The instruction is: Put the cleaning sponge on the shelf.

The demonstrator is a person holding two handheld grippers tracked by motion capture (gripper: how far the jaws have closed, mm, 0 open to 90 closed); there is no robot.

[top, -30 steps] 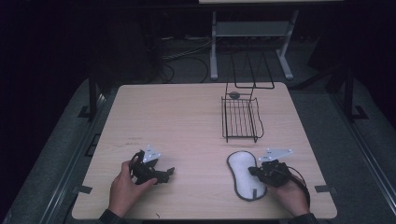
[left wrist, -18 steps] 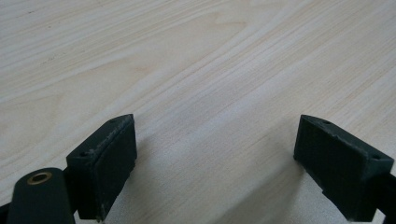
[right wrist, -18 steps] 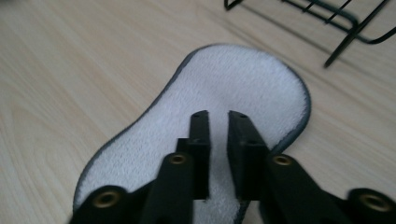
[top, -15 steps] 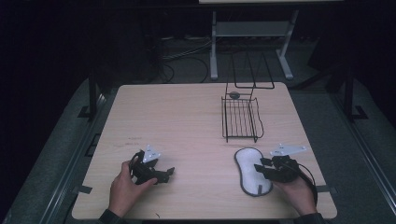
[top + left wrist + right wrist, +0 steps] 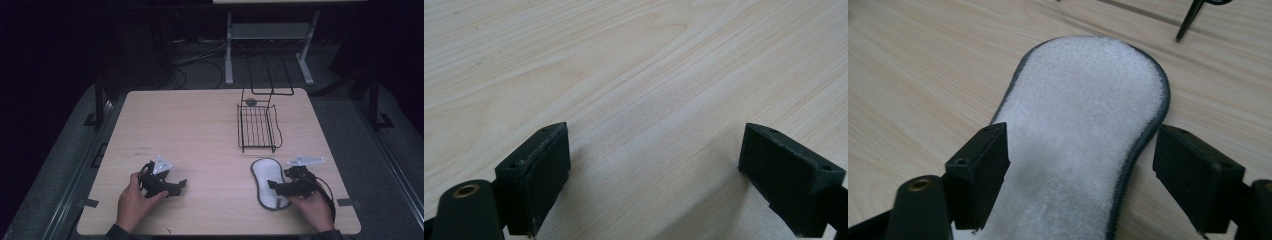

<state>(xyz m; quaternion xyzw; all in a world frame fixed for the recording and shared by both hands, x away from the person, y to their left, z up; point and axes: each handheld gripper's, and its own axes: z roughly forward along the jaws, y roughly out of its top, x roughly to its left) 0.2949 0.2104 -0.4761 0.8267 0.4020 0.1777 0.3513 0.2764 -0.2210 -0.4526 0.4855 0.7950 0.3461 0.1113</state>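
Observation:
A white fleecy insole with a dark stitched edge (image 5: 265, 172) (image 5: 1088, 90) lies flat on the wooden table (image 5: 200, 130) at the front right. My right gripper (image 5: 273, 188) (image 5: 1080, 170) sits low over its near end. Its jaws have just been opening and now stand wide: one pad hangs over the fleece, the other just outside the rim, and neither presses on it. My left gripper (image 5: 179, 186) (image 5: 654, 170) rests at the front left, open, with bare wood between its fingers.
A black wire rack (image 5: 257, 127) stands behind the insole at the right centre, with a thin wire frame (image 5: 270, 75) rising behind it. A small grey object (image 5: 251, 101) lies at the rack's far end. The table's front edge is close below both hands.
The right gripper's jaws have spread apart and let go of the insole. That hand and the insole have shifted slightly to the right. The left hand has stayed put.

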